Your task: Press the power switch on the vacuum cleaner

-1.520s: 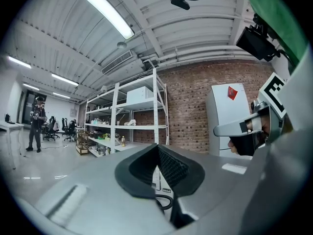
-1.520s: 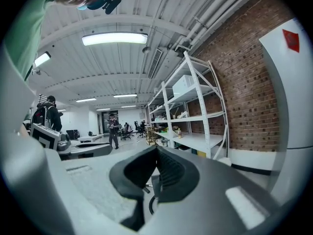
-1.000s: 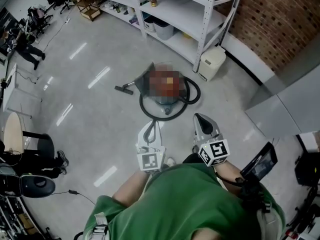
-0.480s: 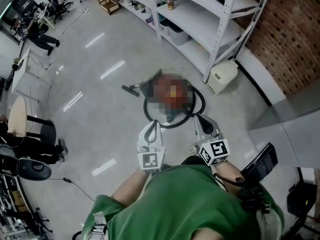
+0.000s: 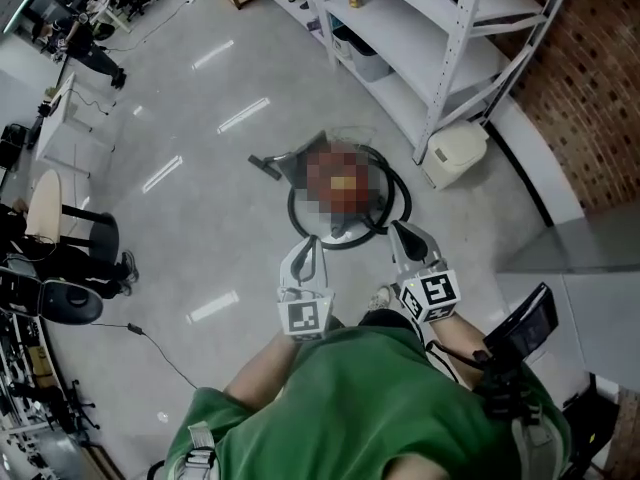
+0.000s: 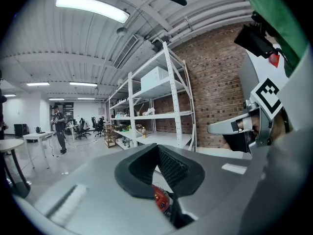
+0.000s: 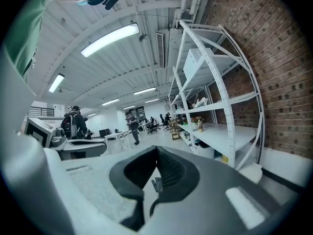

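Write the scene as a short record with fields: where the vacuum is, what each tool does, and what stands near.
vacuum: on the floor, its hose looped around it
nozzle: on the floor, to the left of the vacuum
left tool: shut, empty, short of the vacuum, not touching it
right tool: shut, empty, also apart from the vacuum
switch: cannot be made out
nearby: white shelf and white bin, to the right of the vacuum
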